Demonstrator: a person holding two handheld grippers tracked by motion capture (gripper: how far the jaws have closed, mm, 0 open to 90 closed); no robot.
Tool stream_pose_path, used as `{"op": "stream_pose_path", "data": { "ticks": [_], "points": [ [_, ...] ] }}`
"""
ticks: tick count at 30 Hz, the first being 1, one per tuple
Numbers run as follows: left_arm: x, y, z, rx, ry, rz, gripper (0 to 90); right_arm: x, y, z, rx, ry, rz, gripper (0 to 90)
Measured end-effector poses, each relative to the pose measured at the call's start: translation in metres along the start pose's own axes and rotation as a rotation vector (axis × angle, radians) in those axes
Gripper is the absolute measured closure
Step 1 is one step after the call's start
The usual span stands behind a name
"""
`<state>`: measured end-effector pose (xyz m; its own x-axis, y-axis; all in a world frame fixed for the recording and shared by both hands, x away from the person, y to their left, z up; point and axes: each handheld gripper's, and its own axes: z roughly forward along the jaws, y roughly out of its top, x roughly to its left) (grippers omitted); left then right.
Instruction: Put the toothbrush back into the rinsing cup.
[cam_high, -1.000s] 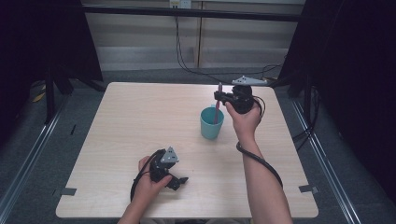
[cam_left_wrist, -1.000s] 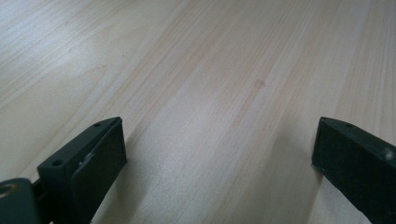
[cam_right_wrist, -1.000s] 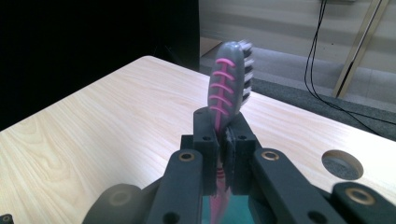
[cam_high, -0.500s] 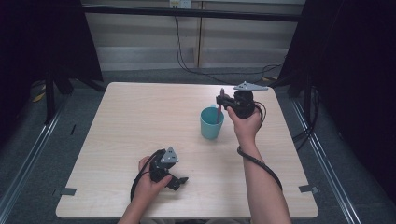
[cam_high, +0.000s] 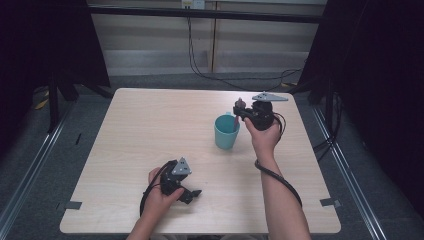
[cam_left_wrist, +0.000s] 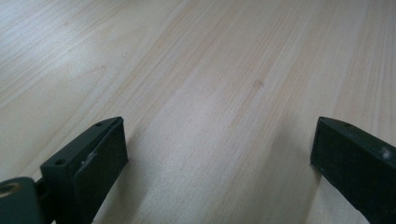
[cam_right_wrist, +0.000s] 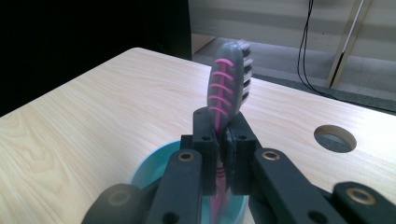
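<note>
toothbrush (cam_right_wrist: 227, 88) now lower in cup (cam_high: 226, 131), right hand-held gripper (cam_high: 243, 113) tilted.

The left gripper (cam_high: 192, 194) sits low near the person, jaws wide apart. The right gripper (cam_high: 238, 111) is held up farther away, jaws squeezed together.

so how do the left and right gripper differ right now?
The left gripper is open with nothing between its jaws; the right gripper is shut on a pink-and-grey toothbrush. The left sits low at the near edge of the table; the right is held up over the teal cup, toothbrush handle dipping into it. Both are black, hand-held, with a grey plate on top.
</note>
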<state>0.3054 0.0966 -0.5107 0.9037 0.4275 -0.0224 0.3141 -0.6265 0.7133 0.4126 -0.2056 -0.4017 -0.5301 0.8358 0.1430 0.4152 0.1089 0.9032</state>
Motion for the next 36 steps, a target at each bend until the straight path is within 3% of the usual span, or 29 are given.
{"op": "stream_pose_path", "data": {
  "ticks": [23, 36],
  "points": [
    [0.000, 0.000, 0.000, -0.001, -0.002, -0.002, 3.7, -0.006, -0.015, 0.001, 0.013, 0.001, 0.034, 84.1],
    [0.000, 0.000, 0.000, -0.003, -0.002, -0.004, 3.7, -0.008, -0.017, 0.001, 0.030, -0.010, 0.032, 79.4]
  ]
}}
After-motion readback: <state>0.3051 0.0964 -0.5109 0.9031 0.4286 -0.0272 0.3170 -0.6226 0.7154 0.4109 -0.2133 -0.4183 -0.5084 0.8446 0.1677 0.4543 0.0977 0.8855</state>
